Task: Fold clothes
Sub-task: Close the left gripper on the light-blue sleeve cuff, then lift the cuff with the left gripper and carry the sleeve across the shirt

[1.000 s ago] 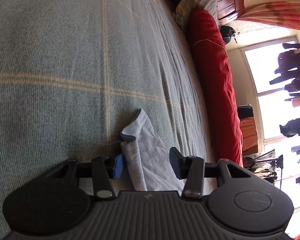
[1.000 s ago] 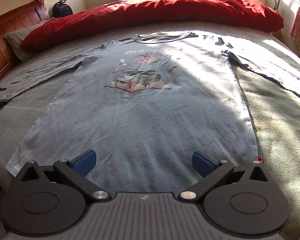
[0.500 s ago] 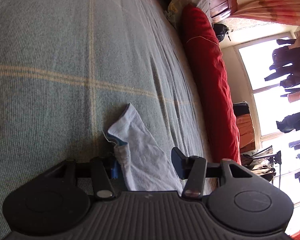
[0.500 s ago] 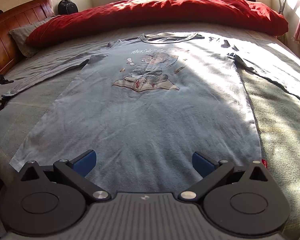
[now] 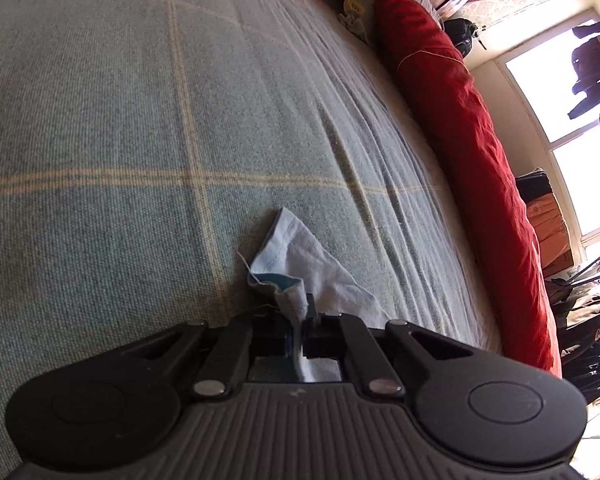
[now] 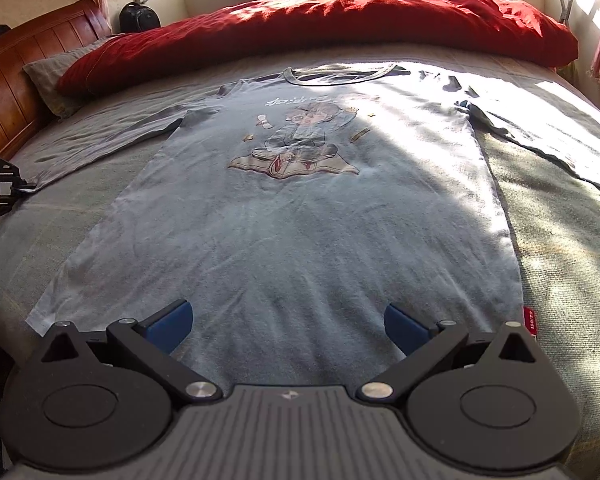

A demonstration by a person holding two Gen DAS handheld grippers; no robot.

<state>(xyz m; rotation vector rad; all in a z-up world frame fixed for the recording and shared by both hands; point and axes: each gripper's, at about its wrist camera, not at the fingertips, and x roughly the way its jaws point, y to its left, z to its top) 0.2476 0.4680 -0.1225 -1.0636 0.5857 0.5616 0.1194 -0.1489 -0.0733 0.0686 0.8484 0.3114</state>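
Change noted: the left gripper (image 5: 298, 334), spread around the sleeve cuff (image 5: 284, 280) half a second earlier, has just closed and now pinches that cuff, which stands crumpled above the jaws. The right gripper (image 6: 288, 326) remains spread, holding nothing, over the hem of the pale blue T-shirt (image 6: 300, 208). The shirt lies flat, print up, on the bed (image 5: 100, 120). No containers observed.

Red duvet (image 6: 320, 20) along bed's far side; wooden headboard (image 6: 24, 76); pillow (image 6: 50, 76).
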